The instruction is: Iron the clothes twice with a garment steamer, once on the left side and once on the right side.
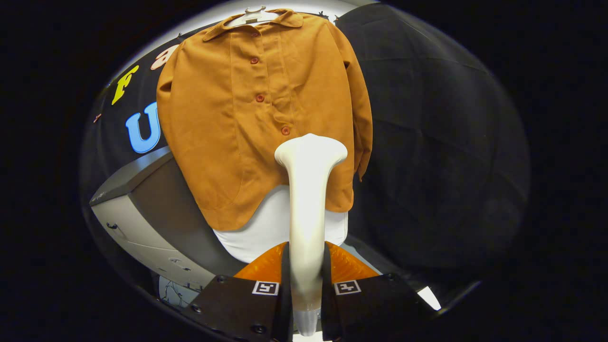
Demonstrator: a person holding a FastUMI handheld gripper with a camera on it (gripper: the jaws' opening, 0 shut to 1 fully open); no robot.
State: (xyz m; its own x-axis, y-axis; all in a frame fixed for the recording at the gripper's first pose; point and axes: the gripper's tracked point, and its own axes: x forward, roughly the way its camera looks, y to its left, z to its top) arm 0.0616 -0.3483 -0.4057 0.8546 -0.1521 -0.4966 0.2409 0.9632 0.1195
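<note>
Gripper view: the claw [306,273] is clenched on the steamer [308,199]. Both orange fingers [266,266] press against the white handle, one on each side, with the black finger mounts and their square markers just behind them.

The steamer stands upright between the fingers. Its handle rises straight ahead of the claw and flares into a wide, flat head at the top. A short grey collar shows at the handle's lower end, between the finger mounts.

The shirt [237,109], brown-orange with a collar and a row of red buttons [259,98] down the front, hangs on a pale hanger [251,16] ahead of the claw, in front of the black booth wall. Its front faces the camera and the placket is buttoned shut.

The steamer head sits over the lower part of the shirt front, just below the lowest button and a little to the right of the button line. Whether the head touches the cloth or hangs just off it cannot be told from this angle.

A white panel [266,228] shows under the shirt hem, behind the steamer handle. To the left, beside and below the shirt, is a grey cabinet-like unit [142,213] with a dark sloped top. The shirt's right sleeve [363,114] hangs down along the body, against the dark wall cloth.
</note>
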